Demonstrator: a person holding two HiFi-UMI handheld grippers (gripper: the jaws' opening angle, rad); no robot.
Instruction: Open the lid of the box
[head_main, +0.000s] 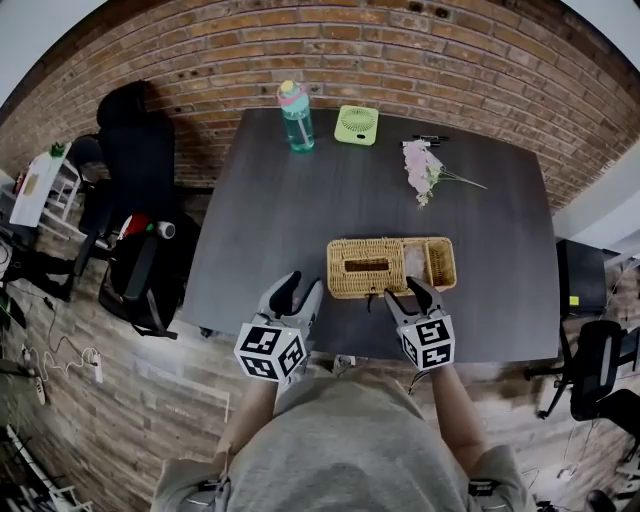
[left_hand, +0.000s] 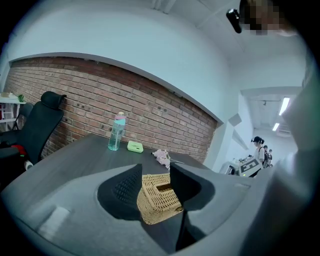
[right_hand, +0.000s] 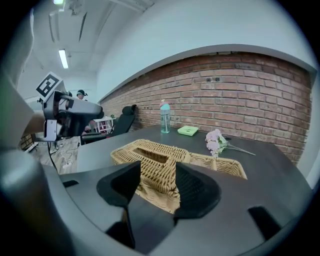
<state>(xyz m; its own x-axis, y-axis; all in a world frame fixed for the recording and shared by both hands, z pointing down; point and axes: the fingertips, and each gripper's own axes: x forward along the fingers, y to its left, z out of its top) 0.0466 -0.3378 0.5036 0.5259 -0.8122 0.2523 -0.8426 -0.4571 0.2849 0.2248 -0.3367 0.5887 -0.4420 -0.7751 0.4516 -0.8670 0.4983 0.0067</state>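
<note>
A long wicker box (head_main: 390, 267) lies on the dark table (head_main: 270, 220) near its front edge. A slotted wicker lid (head_main: 365, 265) covers its left part, and the right part shows an uncovered compartment. My left gripper (head_main: 303, 283) hovers open just left of the box's front left corner, touching nothing. My right gripper (head_main: 403, 288) is open at the box's front side, near the middle. In the left gripper view the box (left_hand: 159, 199) shows between the open left gripper (left_hand: 156, 186). In the right gripper view the lid (right_hand: 152, 155) lies just beyond the open right gripper (right_hand: 156, 184).
At the table's far side stand a teal water bottle (head_main: 296, 116) and a small green fan (head_main: 356, 125). A pink flower sprig (head_main: 425, 170) lies at the back right. A black office chair (head_main: 135, 170) is left of the table, with a brick wall behind.
</note>
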